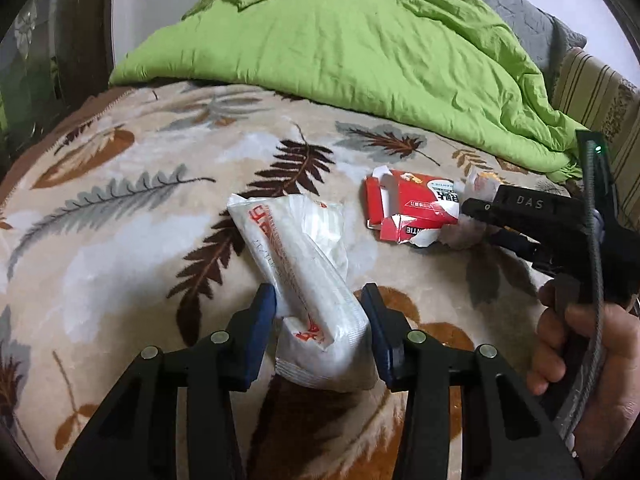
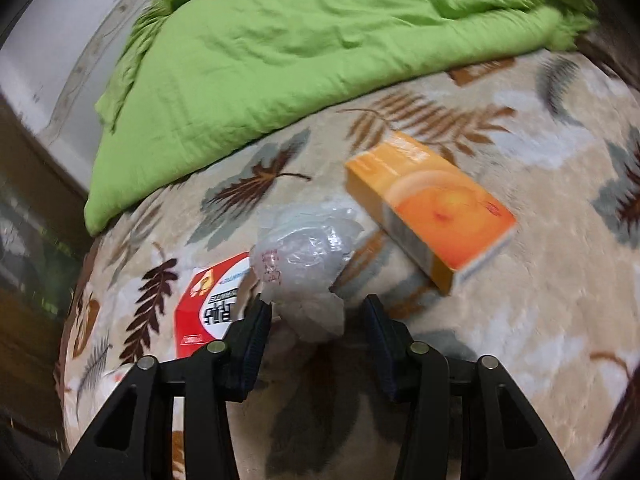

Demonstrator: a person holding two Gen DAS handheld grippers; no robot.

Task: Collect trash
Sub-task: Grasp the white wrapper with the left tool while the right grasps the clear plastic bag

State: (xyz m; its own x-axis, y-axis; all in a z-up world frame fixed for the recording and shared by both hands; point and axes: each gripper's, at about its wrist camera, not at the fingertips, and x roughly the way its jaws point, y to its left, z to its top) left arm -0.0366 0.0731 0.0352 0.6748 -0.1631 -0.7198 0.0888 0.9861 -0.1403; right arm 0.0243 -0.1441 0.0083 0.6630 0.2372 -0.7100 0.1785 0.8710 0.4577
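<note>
Holding the white packet [image 1: 304, 280] between our left gripper [image 1: 318, 308]'s pads, we keep it lifted off the leaf-patterned blanket [image 1: 120, 216]. Our right gripper [image 2: 318, 320], jaws wide, straddles the crumpled plastic wrap [image 2: 304, 252], ready to pinch. Beside it lie a torn red box [image 2: 208, 304] and an orange carton [image 2: 432, 212].

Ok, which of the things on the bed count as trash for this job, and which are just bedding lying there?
Trash to collect:
white wrapper, between the left claw fingers
torn red carton
crumpled clear plastic, ahead of the open right claw
orange box, possibly trash; contents not visible

Just lying about:
green quilt
leaf-print blanket
striped cushion
</note>
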